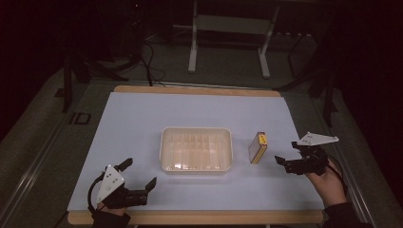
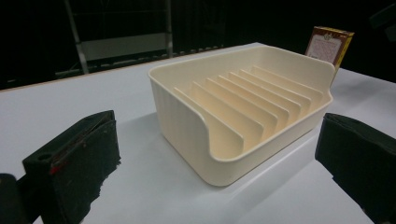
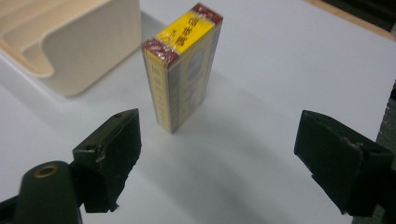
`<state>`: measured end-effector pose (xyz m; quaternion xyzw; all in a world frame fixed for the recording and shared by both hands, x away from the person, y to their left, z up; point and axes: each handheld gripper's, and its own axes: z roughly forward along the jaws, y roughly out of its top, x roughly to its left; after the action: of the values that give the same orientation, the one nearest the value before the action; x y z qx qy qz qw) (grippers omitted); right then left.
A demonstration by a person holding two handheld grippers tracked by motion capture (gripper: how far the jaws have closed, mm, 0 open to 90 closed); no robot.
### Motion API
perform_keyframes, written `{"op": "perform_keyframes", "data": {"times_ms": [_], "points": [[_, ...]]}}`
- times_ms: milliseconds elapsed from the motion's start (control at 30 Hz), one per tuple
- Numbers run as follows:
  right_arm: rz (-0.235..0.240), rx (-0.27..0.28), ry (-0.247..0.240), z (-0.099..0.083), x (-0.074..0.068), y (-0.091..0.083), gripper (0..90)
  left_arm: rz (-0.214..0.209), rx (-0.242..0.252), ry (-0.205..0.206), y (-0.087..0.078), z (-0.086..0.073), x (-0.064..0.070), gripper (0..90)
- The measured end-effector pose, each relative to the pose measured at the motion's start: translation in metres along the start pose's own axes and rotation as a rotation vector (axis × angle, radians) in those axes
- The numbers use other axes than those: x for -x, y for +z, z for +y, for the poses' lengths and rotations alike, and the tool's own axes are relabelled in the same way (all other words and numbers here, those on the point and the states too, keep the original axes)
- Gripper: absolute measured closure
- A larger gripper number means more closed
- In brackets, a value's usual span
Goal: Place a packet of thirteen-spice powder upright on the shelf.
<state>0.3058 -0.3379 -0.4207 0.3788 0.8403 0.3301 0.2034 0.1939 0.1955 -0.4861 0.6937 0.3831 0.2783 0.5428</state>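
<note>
Box (image 3: 182, 65) upright, just ahead of right gripper (image 3: 219, 154) jaws, untouched.

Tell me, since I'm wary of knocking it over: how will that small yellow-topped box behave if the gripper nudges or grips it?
The box stands on a narrow edge, tall for its footprint, so a sideways nudge would probably tip it. Its flat, straight card faces suggest it is stiff and light, and should grip cleanly across the broad sides. The right gripper is open before it, not touching.
</note>
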Motion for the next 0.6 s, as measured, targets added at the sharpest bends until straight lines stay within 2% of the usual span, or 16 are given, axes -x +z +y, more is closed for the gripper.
{"op": "perform_keyframes", "data": {"times_ms": [67, 100, 133, 233, 367, 400, 533, 600], "points": [[0.002, -0.013, -0.009, 0.001, 0.0, 0.0, 14.5, 0.0, 0.002, 0.003, 0.0, 0.0, 0.0, 0.0], [-0.004, -0.047, -0.027, 0.002, 0.0, 0.001, 14.4, -0.002, 0.002, 0.003, 0.0, 0.0, 0.0, 0.0], [-0.004, -0.047, -0.027, 0.002, 0.0, 0.001, 14.4, -0.002, 0.002, 0.003, 0.0, 0.0, 0.0, 0.0], [-0.009, -0.112, -0.059, 0.004, -0.001, 0.002, 14.4, -0.004, 0.002, 0.002, 0.0, 0.0, 0.0, 0.0], [0.009, -0.158, -0.087, 0.006, -0.003, 0.003, 14.3, -0.011, -0.001, 0.003, 0.001, 0.0, 0.001, 0.0], [0.028, -0.193, -0.105, 0.007, -0.003, 0.005, 14.1, -0.015, -0.003, 0.003, 0.001, 0.0, 0.001, 0.0], [0.045, -0.228, -0.122, 0.009, -0.003, 0.007, 13.9, -0.019, -0.003, 0.001, 0.002, 0.0, 0.001, 0.0], [0.085, -0.276, -0.123, 0.012, -0.001, 0.009, 13.4, -0.023, -0.003, 0.001, 0.001, 0.0, 0.001, 0.0]]}}
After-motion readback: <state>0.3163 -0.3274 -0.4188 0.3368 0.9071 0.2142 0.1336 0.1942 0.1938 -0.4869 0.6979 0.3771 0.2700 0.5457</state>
